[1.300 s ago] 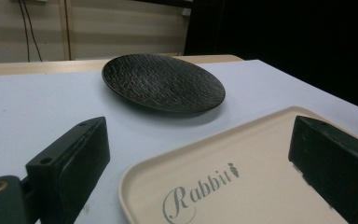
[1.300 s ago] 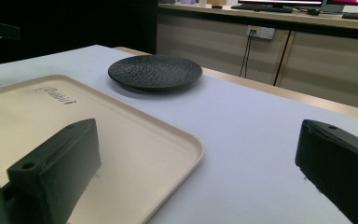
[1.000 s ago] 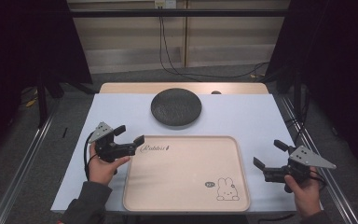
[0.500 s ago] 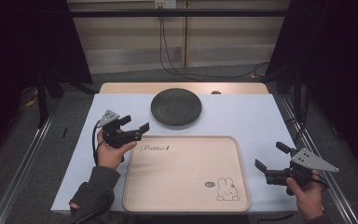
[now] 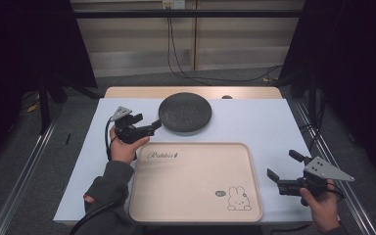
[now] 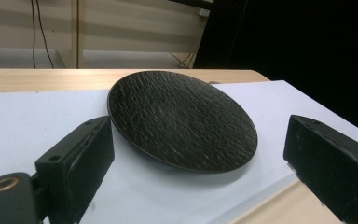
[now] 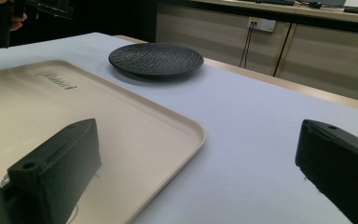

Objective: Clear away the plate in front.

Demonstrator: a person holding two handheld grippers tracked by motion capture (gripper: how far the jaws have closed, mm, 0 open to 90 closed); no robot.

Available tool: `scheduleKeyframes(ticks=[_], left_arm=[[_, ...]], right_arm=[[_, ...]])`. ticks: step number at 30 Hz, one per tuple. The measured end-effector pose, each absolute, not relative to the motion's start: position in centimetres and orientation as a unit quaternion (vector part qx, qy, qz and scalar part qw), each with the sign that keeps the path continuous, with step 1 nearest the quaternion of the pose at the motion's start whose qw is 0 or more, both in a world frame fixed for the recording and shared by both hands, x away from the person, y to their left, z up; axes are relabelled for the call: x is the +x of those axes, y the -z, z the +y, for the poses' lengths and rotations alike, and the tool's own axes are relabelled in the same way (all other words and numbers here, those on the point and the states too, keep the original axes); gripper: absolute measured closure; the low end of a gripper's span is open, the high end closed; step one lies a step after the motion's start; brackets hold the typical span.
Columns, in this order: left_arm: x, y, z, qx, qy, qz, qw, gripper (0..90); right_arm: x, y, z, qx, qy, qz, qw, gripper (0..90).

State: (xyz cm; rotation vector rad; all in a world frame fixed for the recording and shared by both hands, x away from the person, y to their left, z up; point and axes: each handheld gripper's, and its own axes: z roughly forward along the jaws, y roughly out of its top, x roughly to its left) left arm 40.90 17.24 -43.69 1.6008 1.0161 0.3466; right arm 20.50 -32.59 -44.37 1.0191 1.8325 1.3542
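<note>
Beside plate, L gripper open-jawed

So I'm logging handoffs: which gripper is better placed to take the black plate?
Left. The left gripper is open just beside the black plate; the right gripper sits far off beside the tray.

Black plate: rough, rippled, matt. Beige tray: smooth plastic, satin. Table cover: smooth, matt white.

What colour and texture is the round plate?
The plate is black with a rough, rippled surface, clearest in the left gripper view.
</note>
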Motion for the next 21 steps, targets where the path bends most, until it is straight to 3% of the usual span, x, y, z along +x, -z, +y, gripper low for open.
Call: scheduleKeyframes(ticks=[21], left_arm=[[45.5,44.4,14.2,0.684,-0.149,0.463,0.544,10.0]], right_arm=[[20.3,44.6,-32.7,0.384,-0.511,0.7,0.318,0.0]])
